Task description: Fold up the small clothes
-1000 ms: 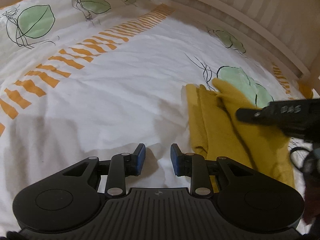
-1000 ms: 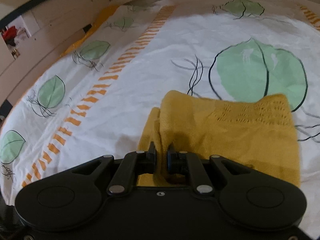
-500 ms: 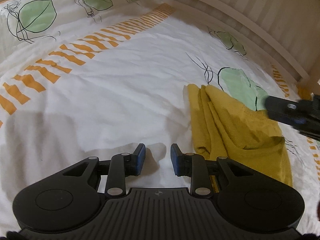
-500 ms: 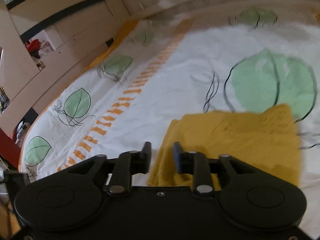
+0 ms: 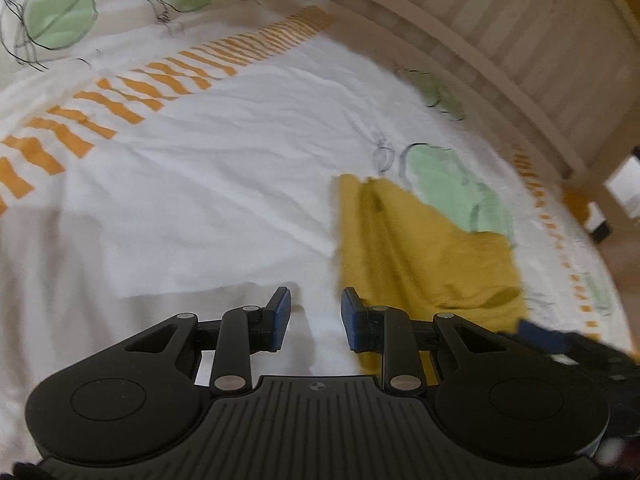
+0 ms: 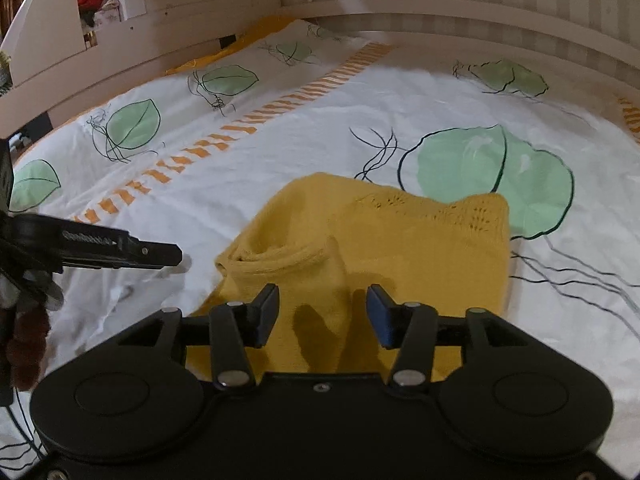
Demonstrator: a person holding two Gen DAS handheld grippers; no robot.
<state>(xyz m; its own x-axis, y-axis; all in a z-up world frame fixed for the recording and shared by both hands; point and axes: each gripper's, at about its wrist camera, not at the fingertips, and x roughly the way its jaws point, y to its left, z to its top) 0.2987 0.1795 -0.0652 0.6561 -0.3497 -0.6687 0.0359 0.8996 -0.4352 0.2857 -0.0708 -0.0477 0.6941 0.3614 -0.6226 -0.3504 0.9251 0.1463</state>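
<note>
A small mustard-yellow knitted garment (image 6: 384, 236) lies folded on the bed; it also shows in the left wrist view (image 5: 420, 256) to the right of centre. My right gripper (image 6: 322, 314) is open and empty, hovering over the garment's near edge. My left gripper (image 5: 314, 320) is open and empty above the bare sheet, just left of the garment's near corner. The left gripper also shows at the left of the right wrist view (image 6: 120, 250). The right gripper appears at the lower right of the left wrist view (image 5: 560, 340).
The bed has a white sheet (image 5: 200, 184) printed with green leaves and orange dashes. A pale wooden slatted headboard (image 5: 500, 40) runs along the far side. Shelving (image 6: 100, 4) stands beyond the bed at the upper left.
My right gripper let go of the yellow garment, opened wide and drew back. The raised fold now lies flat on the garment. My left gripper stayed open and shifted slightly.
</note>
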